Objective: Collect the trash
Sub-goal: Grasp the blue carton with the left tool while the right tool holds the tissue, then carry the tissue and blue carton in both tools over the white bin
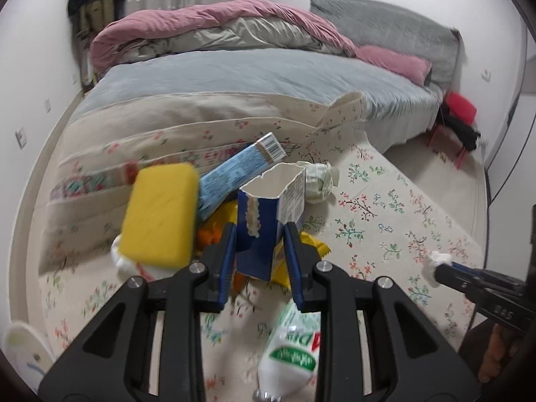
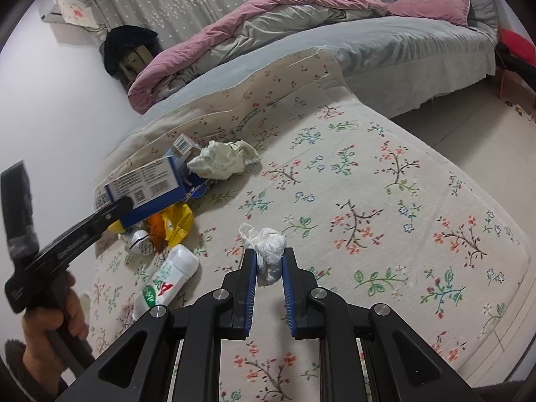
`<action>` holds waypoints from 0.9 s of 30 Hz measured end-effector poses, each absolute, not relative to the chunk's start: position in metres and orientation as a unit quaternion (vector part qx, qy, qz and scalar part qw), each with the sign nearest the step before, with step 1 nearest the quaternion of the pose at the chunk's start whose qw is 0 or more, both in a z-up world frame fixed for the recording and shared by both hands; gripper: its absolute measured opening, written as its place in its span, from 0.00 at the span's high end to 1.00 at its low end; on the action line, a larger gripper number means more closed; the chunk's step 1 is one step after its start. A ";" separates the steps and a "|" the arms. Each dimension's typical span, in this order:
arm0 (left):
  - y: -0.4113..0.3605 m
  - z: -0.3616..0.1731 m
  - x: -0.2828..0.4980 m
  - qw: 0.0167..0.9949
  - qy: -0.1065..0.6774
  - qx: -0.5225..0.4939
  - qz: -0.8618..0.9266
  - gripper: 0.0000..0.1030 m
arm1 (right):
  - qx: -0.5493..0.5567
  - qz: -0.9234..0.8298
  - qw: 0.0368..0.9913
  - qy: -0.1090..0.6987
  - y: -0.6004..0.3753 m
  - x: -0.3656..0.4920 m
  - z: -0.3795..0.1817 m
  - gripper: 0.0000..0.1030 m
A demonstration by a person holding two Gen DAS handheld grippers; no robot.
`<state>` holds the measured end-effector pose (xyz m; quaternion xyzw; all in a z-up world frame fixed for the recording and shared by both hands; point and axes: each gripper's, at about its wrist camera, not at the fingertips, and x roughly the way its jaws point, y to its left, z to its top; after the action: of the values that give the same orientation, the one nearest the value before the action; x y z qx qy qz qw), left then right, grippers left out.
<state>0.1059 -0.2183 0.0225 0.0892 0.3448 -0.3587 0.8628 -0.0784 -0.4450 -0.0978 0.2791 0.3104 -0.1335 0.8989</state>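
My left gripper (image 1: 259, 234) is shut on a torn blue and white carton (image 1: 268, 214) and holds it above a pile of trash on a floral cloth (image 2: 368, 207). The carton also shows in the right wrist view (image 2: 147, 184). My right gripper (image 2: 270, 261) is shut on a crumpled white tissue (image 2: 269, 254); it shows in the left wrist view (image 1: 435, 266) at the right. The pile holds a yellow sponge (image 1: 160, 214), a light blue box (image 1: 234, 174), a yellow wrapper (image 2: 179, 222), crumpled pale paper (image 2: 222, 159) and a white bottle (image 2: 167, 279).
The floral cloth covers a low surface beside a bed (image 1: 254, 67) with a pink quilt (image 1: 214, 20) and grey headboard. Pale floor (image 2: 469, 127) lies to the right. A red stool (image 1: 460, 110) stands by the bed. A white wall (image 2: 50, 93) is at the left.
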 end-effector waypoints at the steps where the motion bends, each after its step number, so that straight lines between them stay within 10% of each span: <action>1: -0.212 0.023 0.104 0.864 0.344 0.084 -0.357 0.71 | 0.277 -0.133 0.899 0.311 -0.443 -0.078 -0.097 0.85; 27: -0.053 0.025 0.049 0.904 0.344 -0.055 -0.250 0.71 | 0.212 -0.037 0.919 0.330 -0.336 -0.039 -0.082 0.85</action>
<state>0.0494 -0.0529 0.0251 -0.0546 0.3439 -0.2497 0.9036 -0.0391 -0.3362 -0.0824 0.2120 0.3295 -0.0375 0.9193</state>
